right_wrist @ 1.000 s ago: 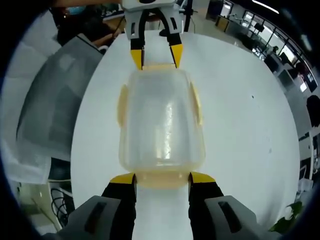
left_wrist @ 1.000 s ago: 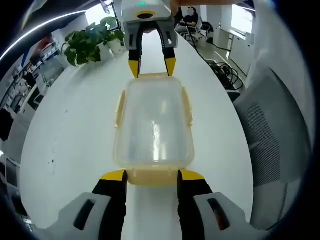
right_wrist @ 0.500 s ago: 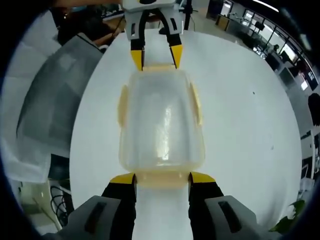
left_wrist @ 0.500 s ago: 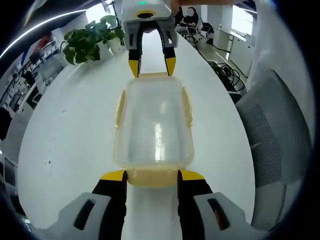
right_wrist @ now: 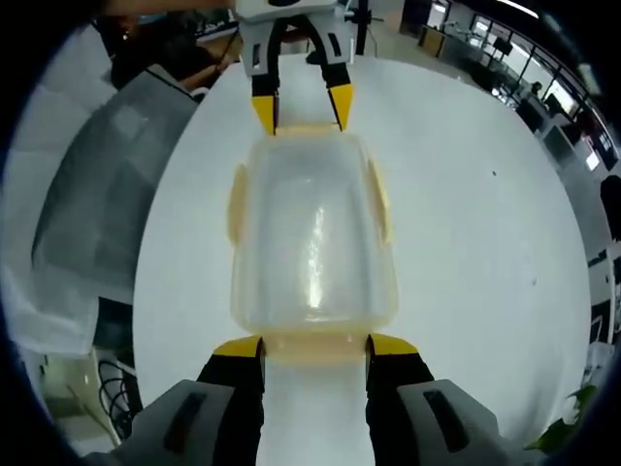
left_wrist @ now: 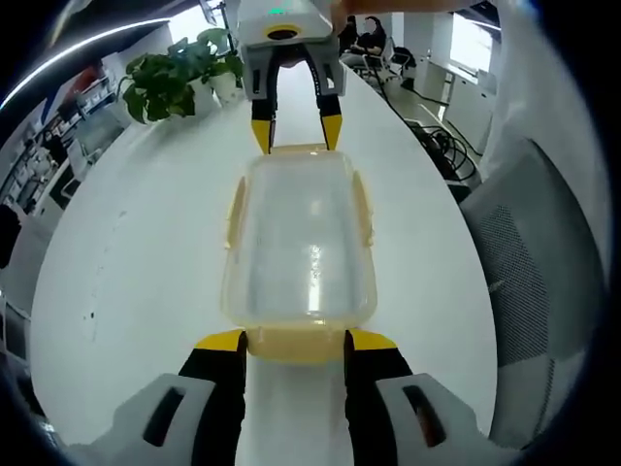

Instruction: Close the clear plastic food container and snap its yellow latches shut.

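White office bench (left_wrist: 146,262), container (left_wrist: 299,243) pinned end to end between your two claws.

You had the left claw (left_wrist: 295,340) spread wide astride the near yellow end latch (left_wrist: 296,342), and the right claw (right_wrist: 315,347) likewise apart at the opposite end latch (right_wrist: 315,348). Side latches (left_wrist: 233,209) looked flared out, probably unsnapped. Uneven pushing risked sliding the light box across the smooth bench, or popping the lid (right_wrist: 310,243) askew before any latch caught.

Lidded container (right_wrist: 312,243) lies between both grippers' open jaws.
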Motion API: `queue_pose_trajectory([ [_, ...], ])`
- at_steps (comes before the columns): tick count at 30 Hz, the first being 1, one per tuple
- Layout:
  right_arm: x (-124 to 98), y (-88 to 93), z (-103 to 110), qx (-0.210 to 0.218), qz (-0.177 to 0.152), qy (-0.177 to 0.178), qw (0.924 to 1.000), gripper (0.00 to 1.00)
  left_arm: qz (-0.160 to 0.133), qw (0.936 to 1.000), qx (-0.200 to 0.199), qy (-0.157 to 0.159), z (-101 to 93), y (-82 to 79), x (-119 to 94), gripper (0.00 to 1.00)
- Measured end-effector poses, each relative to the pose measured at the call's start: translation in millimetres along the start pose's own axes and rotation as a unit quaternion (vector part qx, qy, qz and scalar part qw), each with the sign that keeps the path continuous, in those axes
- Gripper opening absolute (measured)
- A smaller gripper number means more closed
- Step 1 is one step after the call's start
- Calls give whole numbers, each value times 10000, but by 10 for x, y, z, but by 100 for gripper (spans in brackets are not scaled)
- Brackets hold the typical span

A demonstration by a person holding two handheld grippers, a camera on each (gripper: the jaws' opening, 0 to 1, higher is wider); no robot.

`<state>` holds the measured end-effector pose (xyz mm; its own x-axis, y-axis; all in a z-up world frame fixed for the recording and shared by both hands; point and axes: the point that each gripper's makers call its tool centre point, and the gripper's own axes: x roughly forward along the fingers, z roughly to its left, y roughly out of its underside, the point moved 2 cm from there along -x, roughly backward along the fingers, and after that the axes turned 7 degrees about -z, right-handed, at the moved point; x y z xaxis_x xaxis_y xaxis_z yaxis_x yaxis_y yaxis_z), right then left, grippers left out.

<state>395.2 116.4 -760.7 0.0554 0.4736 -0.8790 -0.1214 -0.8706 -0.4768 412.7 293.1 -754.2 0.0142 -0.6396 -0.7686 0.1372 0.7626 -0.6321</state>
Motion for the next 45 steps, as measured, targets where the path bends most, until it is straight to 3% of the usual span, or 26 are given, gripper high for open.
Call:
queue_pose_trajectory([
  [25,22,29,16,96,-76,14,9999,40,-24,10000,8,35,-7,39,55,40],
  [29,21,60,-1,37,-85,146,9999,52,-19,10000,-19,-40,3,63,53,51],
  [34,-81,41,1,149,-223,260,9993,52,-27,9999,-90,-103,-3,68,-26,49],
  [37,-147,6,-14,307,-386,374,9981,52,-125,9994,-248,-194,2,48,-71,49],
  [40,-213,-54,-10,799,-683,507,9932,51,-357,9963,-707,-333,15,-11,-122,49],
  [45,-222,-51,14,1346,-788,743,9850,50,-600,9821,-1598,-800,132,-42,-242,48],
])
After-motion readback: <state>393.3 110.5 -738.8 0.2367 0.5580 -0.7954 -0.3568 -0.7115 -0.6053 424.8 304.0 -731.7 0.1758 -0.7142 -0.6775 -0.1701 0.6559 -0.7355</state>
